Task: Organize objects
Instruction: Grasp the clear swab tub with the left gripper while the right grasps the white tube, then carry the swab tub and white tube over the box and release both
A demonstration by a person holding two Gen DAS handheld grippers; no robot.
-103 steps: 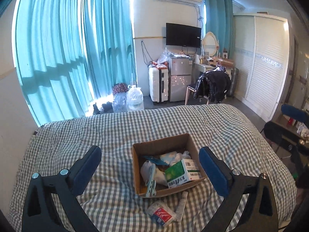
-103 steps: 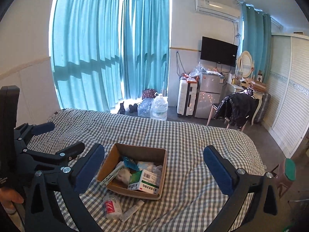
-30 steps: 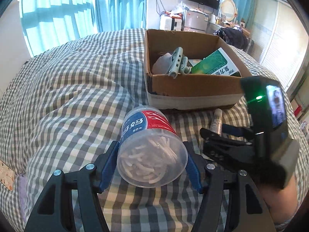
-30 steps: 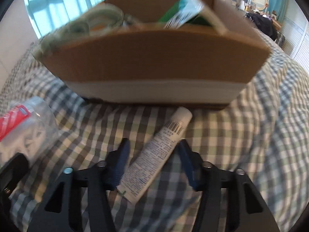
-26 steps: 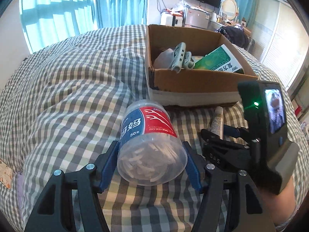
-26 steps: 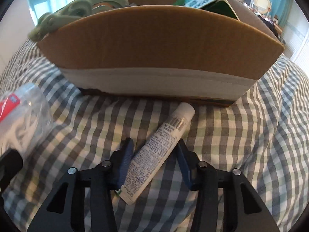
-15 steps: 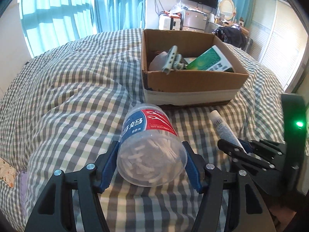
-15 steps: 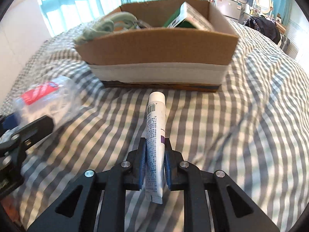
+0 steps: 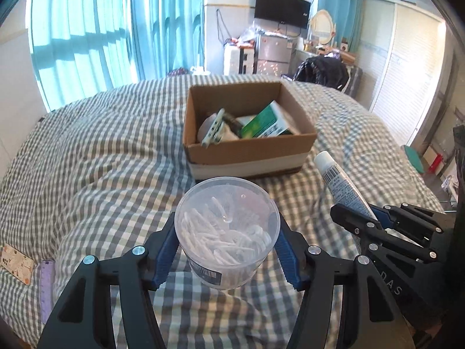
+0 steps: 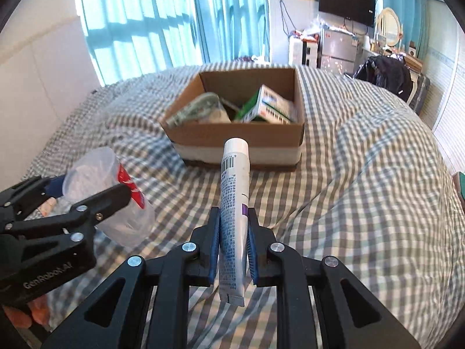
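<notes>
My left gripper (image 9: pixel 225 241) is shut on a clear plastic jar (image 9: pixel 226 232) of small white sticks, held above the checked bedcover. In the right wrist view the jar (image 10: pixel 96 168) shows a red label, with the left gripper (image 10: pixel 87 203) around it. My right gripper (image 10: pixel 232 232) is shut on a white printed tube (image 10: pixel 234 203) whose cap points toward the cardboard box (image 10: pixel 197 136). Seen from the left wrist, the tube (image 9: pixel 340 183) and right gripper (image 9: pixel 369 218) are at the right. The open box (image 9: pixel 247 157) holds a green-and-white carton (image 9: pixel 264 122) and a pale green clip (image 9: pixel 215 126).
The box rests mid-bed on the grey checked cover (image 9: pixel 101 174). A patterned card (image 9: pixel 17 264) and a purple ruler (image 9: pixel 46 285) lie at the bed's left edge. Beyond the bed are teal curtains, a chair with a black jacket (image 9: pixel 322 69) and a wardrobe.
The right gripper shut on the tube and lifted it off the bed. Both grippers rose and drew back from the box. The jar tipped so its round end faces the camera.
</notes>
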